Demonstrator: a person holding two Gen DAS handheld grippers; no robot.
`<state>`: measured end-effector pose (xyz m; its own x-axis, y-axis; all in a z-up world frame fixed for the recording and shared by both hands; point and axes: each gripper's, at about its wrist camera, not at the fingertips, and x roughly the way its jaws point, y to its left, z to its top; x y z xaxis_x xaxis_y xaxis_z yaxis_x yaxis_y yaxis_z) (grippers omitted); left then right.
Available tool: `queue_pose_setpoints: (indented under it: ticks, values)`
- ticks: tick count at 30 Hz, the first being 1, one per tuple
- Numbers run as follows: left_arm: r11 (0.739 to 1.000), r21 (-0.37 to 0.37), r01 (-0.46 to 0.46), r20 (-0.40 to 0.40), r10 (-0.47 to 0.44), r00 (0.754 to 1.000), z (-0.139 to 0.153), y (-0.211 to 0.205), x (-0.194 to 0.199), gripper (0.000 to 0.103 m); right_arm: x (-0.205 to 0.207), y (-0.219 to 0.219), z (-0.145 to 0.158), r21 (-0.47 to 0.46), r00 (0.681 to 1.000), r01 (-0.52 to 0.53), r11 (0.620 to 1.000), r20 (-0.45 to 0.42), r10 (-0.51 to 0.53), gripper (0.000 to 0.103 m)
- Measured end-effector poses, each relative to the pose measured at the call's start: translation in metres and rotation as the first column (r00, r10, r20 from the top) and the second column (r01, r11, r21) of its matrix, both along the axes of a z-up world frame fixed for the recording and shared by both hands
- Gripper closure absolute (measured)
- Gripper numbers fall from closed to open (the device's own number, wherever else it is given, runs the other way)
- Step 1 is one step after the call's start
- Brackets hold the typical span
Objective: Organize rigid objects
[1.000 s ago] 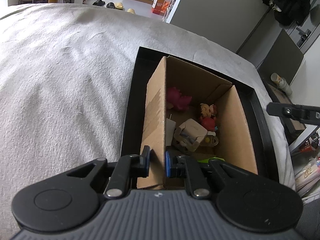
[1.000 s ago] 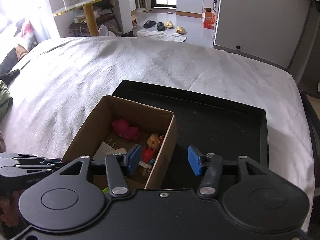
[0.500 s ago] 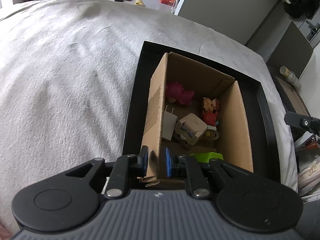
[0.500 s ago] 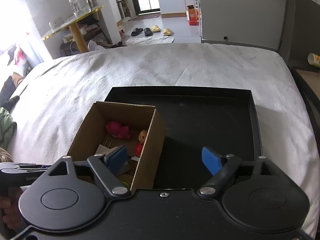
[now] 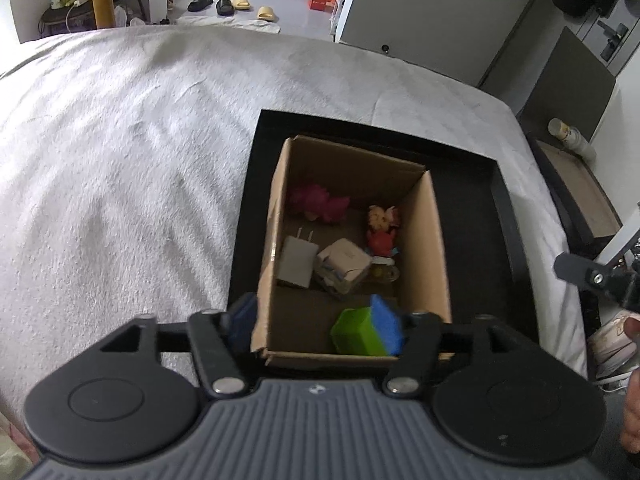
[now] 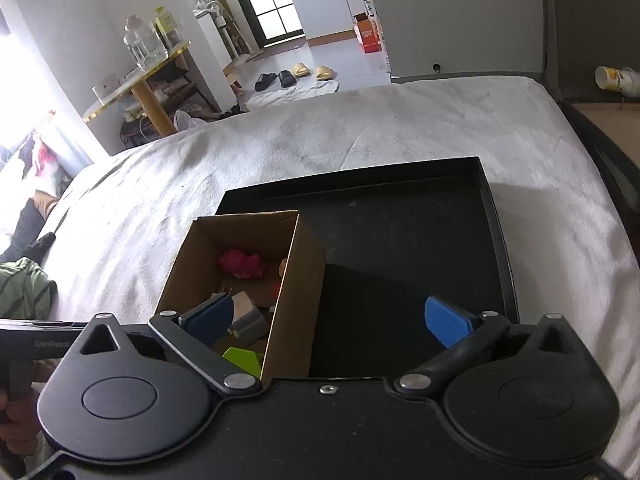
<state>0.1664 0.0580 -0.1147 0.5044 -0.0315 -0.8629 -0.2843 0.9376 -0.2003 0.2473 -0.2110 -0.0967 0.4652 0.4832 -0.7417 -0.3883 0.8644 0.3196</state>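
The left gripper point(image 5: 316, 326) points steeply down, its jaws opening, blue pads at about 9 and 3 o'clock of its midpoint, pressing on nothing. The right gripper point(image 6: 328, 322) also tilts down, its jaws opening to a wide spread, nothing gripped between them. In the right wrist view, a hand point(image 6: 16, 420) shows at 8 o'clock, gripping the other tool's handle.

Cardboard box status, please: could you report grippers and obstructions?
Both grippers opening, empty. Cardboard box on black tray, toys inside. Nothing in the way.
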Motion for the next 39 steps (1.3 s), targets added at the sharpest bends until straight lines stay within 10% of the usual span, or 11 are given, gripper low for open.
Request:
queue_pose_setpoints:
  ticks: [10, 39]
  values:
    - [0.999, 0.027, 0.04, 0.014, -0.04, 0.999, 0.033, -0.027, -0.014, 0.011, -0.023, -0.013, 0.02, 0.034, 1.0, -0.004, 0.999, 0.019, 0.003, 0.0]
    - [0.997, 0.031, 0.076, 0.18, -0.081, 0.98, 0.107, -0.05, -0.087, 0.002, -0.095, -0.045, 0.073, 0.072, 0.992, 0.114, 0.991, 0.037, -0.117, 0.0]
